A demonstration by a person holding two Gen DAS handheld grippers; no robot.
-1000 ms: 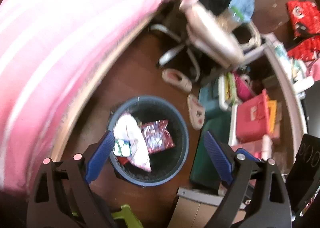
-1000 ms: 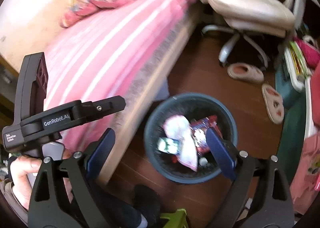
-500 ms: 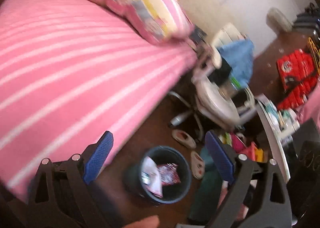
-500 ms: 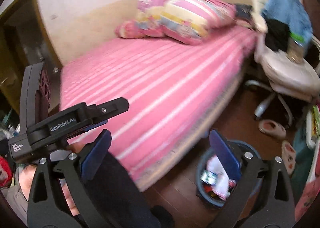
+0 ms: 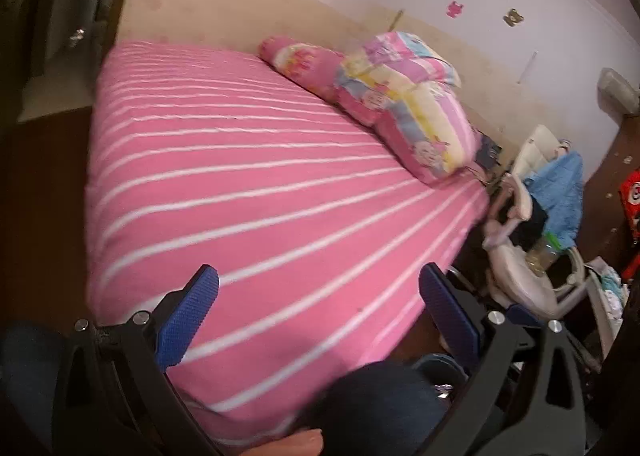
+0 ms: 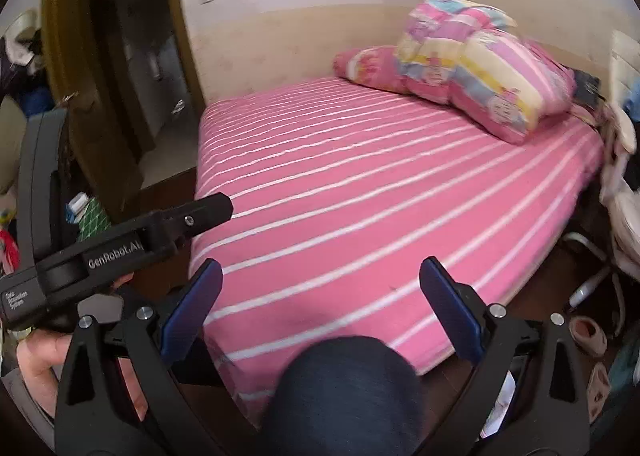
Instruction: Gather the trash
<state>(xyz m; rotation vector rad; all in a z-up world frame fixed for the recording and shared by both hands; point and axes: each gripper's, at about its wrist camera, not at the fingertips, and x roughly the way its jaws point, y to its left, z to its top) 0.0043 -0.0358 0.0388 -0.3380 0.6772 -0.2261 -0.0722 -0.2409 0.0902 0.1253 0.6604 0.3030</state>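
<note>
Pointing both tongs, left [image 5: 318, 298] and right [image 6: 320, 292], wide open and empty, I see the pink bed [image 6: 380, 192] at twelve o'clock.

There was 1 pink striped bed [image 6: 380, 192] with 2 pillows — 1 patchwork pillow [image 6: 492, 68] and 1 pink bolster [image 6: 368, 68]. 2 slippers [image 6: 588, 330] lay on the floor, and 3 wall stickers [image 5: 456, 8] showed — 2 brown, 1 pink.

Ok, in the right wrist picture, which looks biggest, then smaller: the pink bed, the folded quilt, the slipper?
1. Pink striped bed, biggest by far.
2. Folded quilt on the bed.
3. Slipper on the floor, smallest; it is nearer the camera than the quilt, so really smaller.
</note>
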